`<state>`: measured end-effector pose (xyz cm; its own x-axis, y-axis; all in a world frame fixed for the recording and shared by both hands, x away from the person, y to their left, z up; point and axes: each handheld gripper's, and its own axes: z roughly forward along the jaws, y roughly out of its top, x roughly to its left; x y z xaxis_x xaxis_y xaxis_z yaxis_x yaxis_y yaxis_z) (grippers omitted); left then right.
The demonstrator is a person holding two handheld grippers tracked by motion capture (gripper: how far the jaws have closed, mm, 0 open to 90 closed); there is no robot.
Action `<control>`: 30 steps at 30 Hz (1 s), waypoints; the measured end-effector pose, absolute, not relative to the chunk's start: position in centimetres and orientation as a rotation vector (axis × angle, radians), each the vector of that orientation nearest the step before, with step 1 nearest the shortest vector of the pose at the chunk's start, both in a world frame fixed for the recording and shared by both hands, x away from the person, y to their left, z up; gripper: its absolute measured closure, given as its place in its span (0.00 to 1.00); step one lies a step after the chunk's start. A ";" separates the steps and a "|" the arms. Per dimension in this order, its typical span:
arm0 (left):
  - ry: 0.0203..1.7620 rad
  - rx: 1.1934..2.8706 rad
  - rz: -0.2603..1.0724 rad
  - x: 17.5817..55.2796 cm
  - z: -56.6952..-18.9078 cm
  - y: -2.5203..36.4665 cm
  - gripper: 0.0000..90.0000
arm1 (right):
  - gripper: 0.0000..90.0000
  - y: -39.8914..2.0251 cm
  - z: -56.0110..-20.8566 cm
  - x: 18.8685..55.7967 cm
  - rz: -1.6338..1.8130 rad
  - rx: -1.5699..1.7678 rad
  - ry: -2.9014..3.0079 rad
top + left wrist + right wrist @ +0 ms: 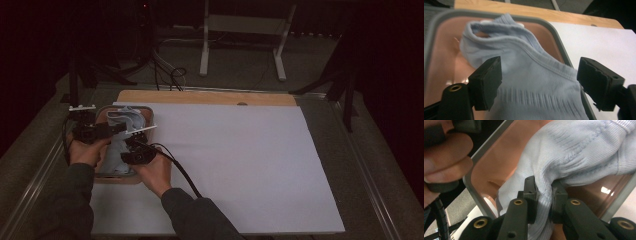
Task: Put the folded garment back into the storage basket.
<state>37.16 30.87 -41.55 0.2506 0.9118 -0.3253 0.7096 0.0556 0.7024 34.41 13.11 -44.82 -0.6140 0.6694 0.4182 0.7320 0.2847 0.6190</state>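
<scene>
1. My right gripper (544,202) has its jaws pinched tight on a fold of the pale blue sock (579,152), so that one's got a solid grip.
2. My left gripper (539,82) is spread wide, with the sock's ribbed body lying between the two black pads but neither pad pressing on it. No grip there.
3. The sock sits in the copper-coloured tray (446,50) with the grey rim. Its cuff end hangs open toward the far side of the tray.
4. From the high view, the tray (148,111) is at the left edge of the white sheet (240,160), with both my hands crowded over it.
5. The sheet lies on a wooden board (210,97).
</scene>
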 end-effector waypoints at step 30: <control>1.487 1.943 0.188 37.8 -44.5 28.8 0.96 | 0.74 11.4 -43.7 34.6 -1.364 -1.279 -2.477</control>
